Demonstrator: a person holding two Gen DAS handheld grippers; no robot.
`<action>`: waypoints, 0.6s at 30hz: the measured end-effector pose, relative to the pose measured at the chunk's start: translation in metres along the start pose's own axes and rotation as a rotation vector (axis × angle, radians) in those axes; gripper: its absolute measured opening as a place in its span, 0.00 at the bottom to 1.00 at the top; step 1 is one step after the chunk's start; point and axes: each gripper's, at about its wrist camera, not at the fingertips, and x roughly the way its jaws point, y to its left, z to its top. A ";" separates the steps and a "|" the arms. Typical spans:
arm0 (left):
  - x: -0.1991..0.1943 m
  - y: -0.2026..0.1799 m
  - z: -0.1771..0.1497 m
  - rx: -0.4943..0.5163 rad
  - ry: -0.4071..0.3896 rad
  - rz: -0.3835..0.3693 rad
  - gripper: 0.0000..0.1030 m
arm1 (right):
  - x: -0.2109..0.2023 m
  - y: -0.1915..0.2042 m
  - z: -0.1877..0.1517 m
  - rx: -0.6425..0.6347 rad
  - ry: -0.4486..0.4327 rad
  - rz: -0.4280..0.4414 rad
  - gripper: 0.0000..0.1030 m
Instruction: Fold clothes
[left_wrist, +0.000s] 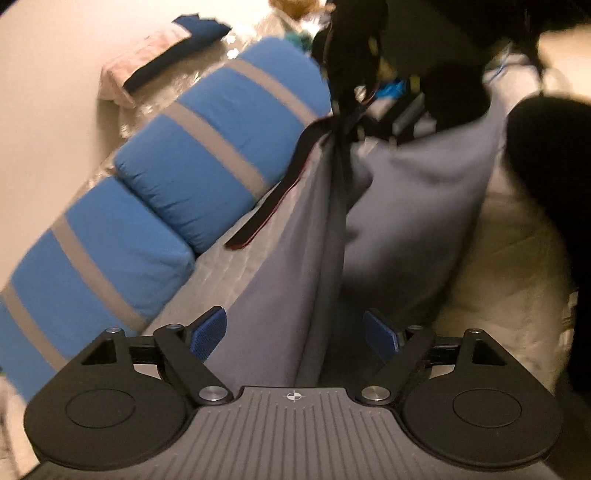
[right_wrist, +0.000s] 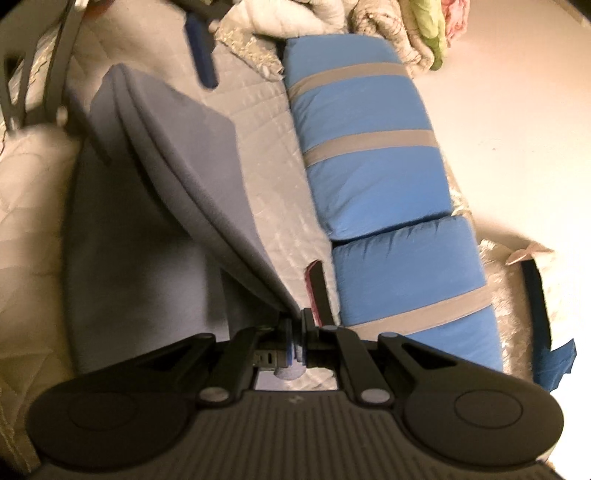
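I had the grey garment (left_wrist: 413, 192) lifted off the quilted bed cover (right_wrist: 266, 122), its doubled edge stretched between my two tools beside the blue striped pillows (left_wrist: 221, 144). My right gripper (right_wrist: 295, 343) was pinched tight on one end of that edge. My left gripper (left_wrist: 295, 332) stood wide, its blue pads (left_wrist: 208, 332) either side of the hanging fold but not pressing it. To do this step well, I judged I should centre the fold between the pads, close firmly on both layers, then keep the edge taut and level before laying it over. The far end was blurred, so I could not be sure how many layers hung there.
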 end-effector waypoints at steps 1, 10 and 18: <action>0.004 0.001 0.001 -0.014 0.022 0.025 0.78 | -0.001 -0.002 0.001 -0.001 -0.004 -0.003 0.04; 0.024 0.004 -0.032 0.184 0.272 0.249 0.78 | 0.001 -0.023 -0.003 0.017 -0.023 -0.022 0.04; 0.023 0.005 -0.045 0.286 0.335 0.318 0.80 | 0.014 -0.041 -0.007 0.035 -0.034 -0.062 0.04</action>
